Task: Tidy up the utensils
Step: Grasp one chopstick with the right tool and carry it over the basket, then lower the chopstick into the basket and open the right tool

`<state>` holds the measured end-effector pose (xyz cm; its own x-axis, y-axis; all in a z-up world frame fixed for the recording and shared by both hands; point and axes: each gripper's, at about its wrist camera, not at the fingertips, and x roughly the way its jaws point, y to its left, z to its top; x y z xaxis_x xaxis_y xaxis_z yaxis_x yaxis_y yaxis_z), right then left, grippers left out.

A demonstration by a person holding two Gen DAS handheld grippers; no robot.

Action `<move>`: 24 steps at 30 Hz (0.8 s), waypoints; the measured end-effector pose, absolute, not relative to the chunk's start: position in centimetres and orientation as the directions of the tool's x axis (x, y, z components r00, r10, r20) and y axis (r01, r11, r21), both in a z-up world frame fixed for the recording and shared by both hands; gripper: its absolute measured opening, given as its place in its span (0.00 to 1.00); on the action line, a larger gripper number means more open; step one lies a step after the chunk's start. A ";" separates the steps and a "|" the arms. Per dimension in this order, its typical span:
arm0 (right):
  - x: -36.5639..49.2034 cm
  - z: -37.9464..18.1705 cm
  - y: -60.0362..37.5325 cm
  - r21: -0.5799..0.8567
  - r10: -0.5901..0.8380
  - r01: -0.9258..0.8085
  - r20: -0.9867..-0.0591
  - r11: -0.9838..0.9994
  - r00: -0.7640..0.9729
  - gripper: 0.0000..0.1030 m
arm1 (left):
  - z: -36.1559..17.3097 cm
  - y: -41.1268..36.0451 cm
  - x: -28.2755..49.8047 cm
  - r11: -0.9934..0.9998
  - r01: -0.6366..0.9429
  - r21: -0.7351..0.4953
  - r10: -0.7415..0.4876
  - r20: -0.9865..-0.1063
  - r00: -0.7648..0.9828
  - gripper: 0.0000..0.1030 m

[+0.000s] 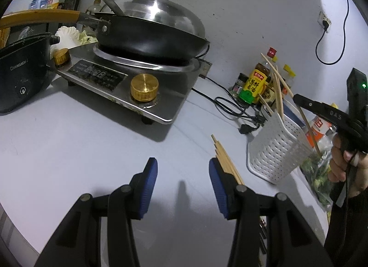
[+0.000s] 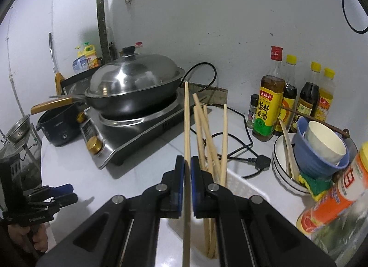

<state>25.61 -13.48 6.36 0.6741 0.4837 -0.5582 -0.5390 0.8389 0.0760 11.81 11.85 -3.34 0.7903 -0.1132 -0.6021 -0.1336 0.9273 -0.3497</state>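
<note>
A white perforated utensil basket (image 1: 274, 149) stands on the counter at the right, with several wooden chopsticks (image 2: 207, 133) standing in it. My right gripper (image 2: 187, 165) is shut on one wooden chopstick (image 2: 186, 117), held upright just left of the basket (image 2: 239, 184). It also shows in the left wrist view (image 1: 296, 99). My left gripper (image 1: 182, 175) is open and empty above the counter. A bundle of loose chopsticks (image 1: 224, 156) lies on the counter beside its right finger (image 1: 217, 182).
An induction cooker (image 1: 128, 83) with a lidded wok (image 1: 151, 30) stands at the back left, a black pot (image 1: 20, 73) further left. Sauce bottles (image 2: 268, 106), stacked bowls (image 2: 317, 152), a power cable (image 2: 250, 152) and an orange jar (image 2: 333, 195) crowd the right.
</note>
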 end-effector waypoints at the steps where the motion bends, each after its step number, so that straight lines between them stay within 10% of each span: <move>1: 26.2 6.4 -13.4 0.072 0.480 -0.537 -0.558 0.841 0.677 0.05 | -3.4 12.0 12.0 0.927 -0.134 -0.350 -0.113 -0.602 0.790 0.45; 24: 27.9 2.6 -13.9 0.027 0.396 -0.498 -0.643 0.867 0.655 0.05 | -4.3 11.1 12.7 0.926 -0.119 -0.357 -0.143 -0.626 0.767 0.45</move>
